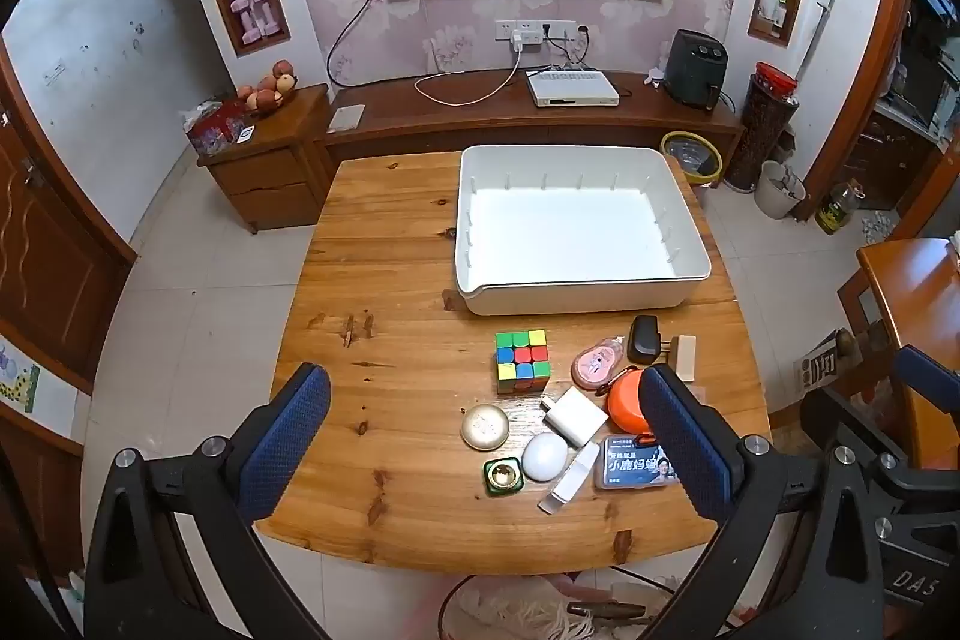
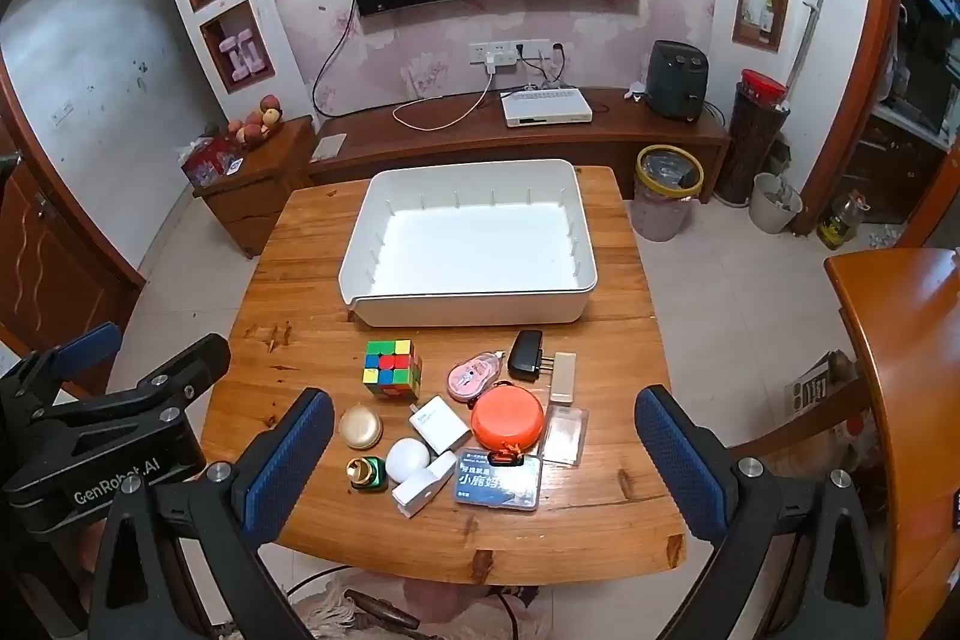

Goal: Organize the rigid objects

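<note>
A white bin (image 1: 690, 274) (image 2: 468, 307) stands empty at the far side of the wooden table (image 1: 384, 340) (image 2: 288, 358). In front of it lie several small items: a colour cube (image 1: 522, 361) (image 2: 391, 367), a gold round tin (image 1: 485, 426) (image 2: 360, 427), a white egg-shaped object (image 1: 544, 456) (image 2: 407, 459), a white charger (image 1: 575, 416) (image 2: 438, 424), an orange round case (image 1: 624, 406) (image 2: 507, 418), a black adapter (image 1: 643, 338) (image 2: 526, 355) and a blue card box (image 1: 633, 463) (image 2: 498, 478). My left gripper (image 1: 486, 451) and right gripper (image 2: 486, 460) hover open above them, holding nothing.
A small green-and-gold jar (image 1: 503, 475) (image 2: 366, 472), a pink tape dispenser (image 1: 597, 364) (image 2: 471, 376), a beige block (image 1: 686, 357) (image 2: 563, 373) and a white tube (image 1: 570, 478) (image 2: 423, 484) also lie there. A TV cabinet (image 1: 540, 118), a bin (image 2: 668, 190) and an orange table (image 2: 900, 340) surround the table.
</note>
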A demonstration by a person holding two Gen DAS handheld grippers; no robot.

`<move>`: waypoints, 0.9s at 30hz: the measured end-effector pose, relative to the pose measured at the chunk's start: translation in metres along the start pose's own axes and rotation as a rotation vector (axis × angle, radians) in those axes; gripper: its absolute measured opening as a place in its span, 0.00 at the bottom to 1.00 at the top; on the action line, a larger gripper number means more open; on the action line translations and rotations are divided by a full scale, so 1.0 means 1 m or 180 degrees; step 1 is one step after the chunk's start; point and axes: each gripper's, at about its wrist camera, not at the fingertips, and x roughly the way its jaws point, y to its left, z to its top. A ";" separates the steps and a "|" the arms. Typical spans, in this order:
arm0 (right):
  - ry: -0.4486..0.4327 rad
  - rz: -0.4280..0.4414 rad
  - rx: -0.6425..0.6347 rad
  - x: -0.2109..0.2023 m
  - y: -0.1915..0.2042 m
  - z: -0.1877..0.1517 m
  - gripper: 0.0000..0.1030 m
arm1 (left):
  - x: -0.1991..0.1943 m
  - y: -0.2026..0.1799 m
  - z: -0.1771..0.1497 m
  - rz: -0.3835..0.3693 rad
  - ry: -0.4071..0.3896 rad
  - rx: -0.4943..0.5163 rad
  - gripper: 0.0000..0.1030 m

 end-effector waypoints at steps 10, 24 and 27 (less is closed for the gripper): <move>0.0017 0.0030 0.0021 0.008 -0.006 -0.001 0.98 | 0.003 -0.006 0.002 0.0015 0.0003 0.0045 0.99; 0.0091 0.0013 0.0041 0.015 -0.011 0.001 0.98 | 0.013 -0.014 -0.001 0.0007 0.0053 0.0066 0.99; 0.0096 0.0013 0.0044 0.015 -0.013 0.002 0.98 | 0.013 -0.014 -0.001 0.0010 0.0055 0.0069 0.99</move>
